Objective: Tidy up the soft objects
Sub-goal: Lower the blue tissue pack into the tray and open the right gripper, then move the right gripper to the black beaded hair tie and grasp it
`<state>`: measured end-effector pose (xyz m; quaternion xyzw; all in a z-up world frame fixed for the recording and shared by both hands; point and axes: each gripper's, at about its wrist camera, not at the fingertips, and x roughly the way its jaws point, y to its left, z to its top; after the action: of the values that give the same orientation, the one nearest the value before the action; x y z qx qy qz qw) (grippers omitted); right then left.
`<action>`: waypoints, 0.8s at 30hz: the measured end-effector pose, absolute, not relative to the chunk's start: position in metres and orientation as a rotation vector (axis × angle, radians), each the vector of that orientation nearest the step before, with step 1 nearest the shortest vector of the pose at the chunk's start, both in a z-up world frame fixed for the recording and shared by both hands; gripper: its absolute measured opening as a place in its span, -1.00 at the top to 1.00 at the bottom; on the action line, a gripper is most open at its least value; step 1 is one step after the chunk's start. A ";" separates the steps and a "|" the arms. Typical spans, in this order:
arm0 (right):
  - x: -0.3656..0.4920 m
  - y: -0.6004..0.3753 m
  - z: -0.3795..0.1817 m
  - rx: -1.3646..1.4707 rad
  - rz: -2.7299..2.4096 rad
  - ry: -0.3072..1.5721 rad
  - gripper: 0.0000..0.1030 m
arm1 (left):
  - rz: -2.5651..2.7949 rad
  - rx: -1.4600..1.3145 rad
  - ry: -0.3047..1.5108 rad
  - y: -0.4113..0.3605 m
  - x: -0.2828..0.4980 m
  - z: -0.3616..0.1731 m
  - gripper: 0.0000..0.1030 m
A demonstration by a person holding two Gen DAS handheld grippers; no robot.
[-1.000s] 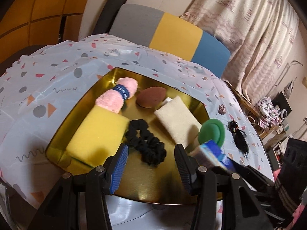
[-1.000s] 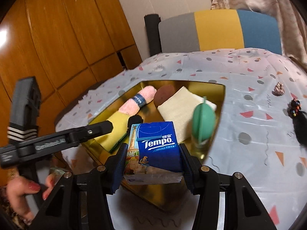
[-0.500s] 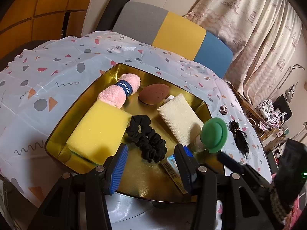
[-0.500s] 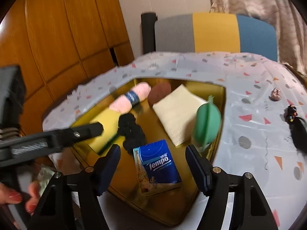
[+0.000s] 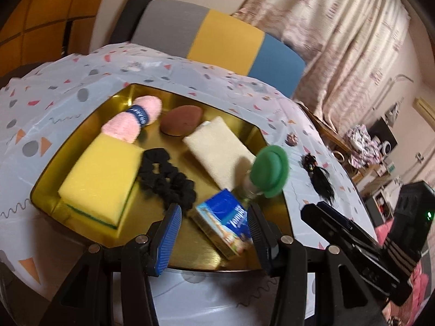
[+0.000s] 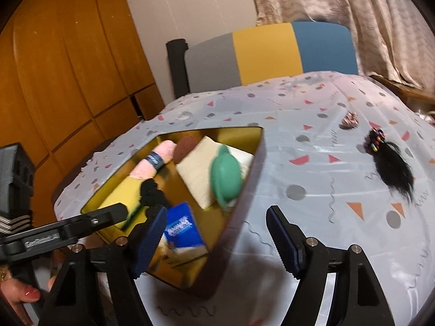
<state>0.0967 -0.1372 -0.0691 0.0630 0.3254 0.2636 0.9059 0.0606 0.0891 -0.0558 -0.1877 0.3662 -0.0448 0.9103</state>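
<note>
A gold tray (image 5: 81, 125) (image 6: 255, 157) holds a yellow sponge (image 5: 100, 174), a pink rolled towel (image 5: 130, 122), a brown puff (image 5: 180, 116), a cream cloth (image 5: 217, 152), a black scrunchie (image 5: 165, 182), a green silicone piece (image 5: 269, 175) (image 6: 225, 179) and a blue Tempo tissue pack (image 5: 225, 225) (image 6: 182, 228). My left gripper (image 5: 212, 239) is open and empty above the tray's near edge. My right gripper (image 6: 217, 241) is open and empty, over the tray's near right corner. A black hair piece (image 6: 391, 165) (image 5: 320, 176) and a small pinkish scrunchie (image 6: 349, 119) lie on the tablecloth right of the tray.
The table carries a pale patterned cloth (image 6: 312, 125). A grey, yellow and blue chair back (image 5: 217, 35) stands behind it. Wooden cupboards (image 6: 68, 68) are at the left and curtains (image 5: 339, 27) at the right. The right gripper's body (image 5: 353, 241) shows beside the tray.
My right gripper opened and let go of the tissue pack, which now lies in the tray's near part. The right gripper then drew back and swung right.
</note>
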 end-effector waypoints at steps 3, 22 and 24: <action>0.098 -0.149 -0.075 0.147 0.528 0.692 -0.47 | -0.125 -0.350 0.753 0.076 0.058 -0.055 0.01; 0.183 -0.274 -0.102 0.056 0.242 0.751 -0.48 | -0.373 -0.151 0.818 -0.031 0.045 -0.049 0.01; 0.204 -0.289 -0.098 0.055 0.196 0.739 -0.61 | -0.382 -0.143 0.825 -0.040 0.049 -0.047 0.01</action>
<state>0.2041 -0.2890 -0.0981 0.0270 0.3604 0.0957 0.9275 0.0489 -0.0397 -0.0468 -0.0689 0.3981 -0.1844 0.8960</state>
